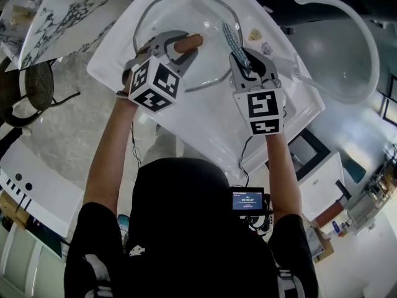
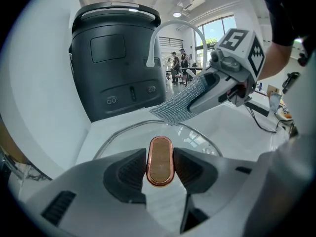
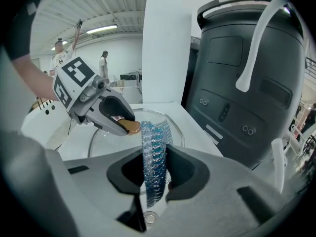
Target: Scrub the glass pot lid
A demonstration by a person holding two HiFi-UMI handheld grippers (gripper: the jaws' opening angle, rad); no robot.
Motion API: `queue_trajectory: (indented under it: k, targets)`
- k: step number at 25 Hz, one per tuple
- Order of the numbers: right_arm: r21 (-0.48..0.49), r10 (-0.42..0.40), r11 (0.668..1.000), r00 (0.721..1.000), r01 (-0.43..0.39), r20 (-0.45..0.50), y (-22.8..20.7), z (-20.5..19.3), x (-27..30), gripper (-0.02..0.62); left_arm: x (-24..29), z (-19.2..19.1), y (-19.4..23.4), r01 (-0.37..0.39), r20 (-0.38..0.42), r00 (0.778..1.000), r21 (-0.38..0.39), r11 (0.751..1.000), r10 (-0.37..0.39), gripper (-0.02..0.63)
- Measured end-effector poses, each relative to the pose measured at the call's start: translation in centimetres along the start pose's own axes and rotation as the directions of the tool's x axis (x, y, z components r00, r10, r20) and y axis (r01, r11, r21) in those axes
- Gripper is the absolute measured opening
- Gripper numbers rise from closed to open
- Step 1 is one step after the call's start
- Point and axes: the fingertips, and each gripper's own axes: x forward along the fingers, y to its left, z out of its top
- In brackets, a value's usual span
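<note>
Head view first: the glass pot lid (image 1: 208, 17) sits in the white sink (image 1: 205, 126), up toward its far edge. My left gripper (image 1: 180, 47) is over the middle of the lid, on its copper handle (image 1: 189, 41). My right gripper (image 1: 248, 64) is just beside it, near the lid's right rim, with a mesh scrub cloth (image 1: 232, 37) sticking out ahead of it over the glass.

Left gripper view: both pads are clamped on the sides of the handle, with the lid's rim curving behind it. The cloth hangs above the far rim, and a dark bin (image 2: 116, 73) stands behind the sink's back edge.

Right gripper view: the jaws are pinched on the blue-and-silver cloth, which stands upright between them. Its top edge is just beside the handle.
</note>
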Motion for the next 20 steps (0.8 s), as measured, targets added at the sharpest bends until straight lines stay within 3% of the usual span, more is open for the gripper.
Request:
queue_trajectory:
  k: [12, 20]
  targets:
    - [-0.18, 0.014, 0.983, 0.999, -0.023, -0.053, -0.6, 1.1, 1.9, 0.077, -0.1, -0.1, 0.1, 0.005, 0.001, 1.0, -0.002, 1.0, -0.005, 0.167]
    - [-0.348, -0.016, 0.937, 0.995, -0.021, -0.101, -1.2, 1.5, 3.3, 0.077, -0.1, -0.1, 0.1, 0.002, 0.006, 1.0, -0.012, 1.0, -0.002, 0.167]
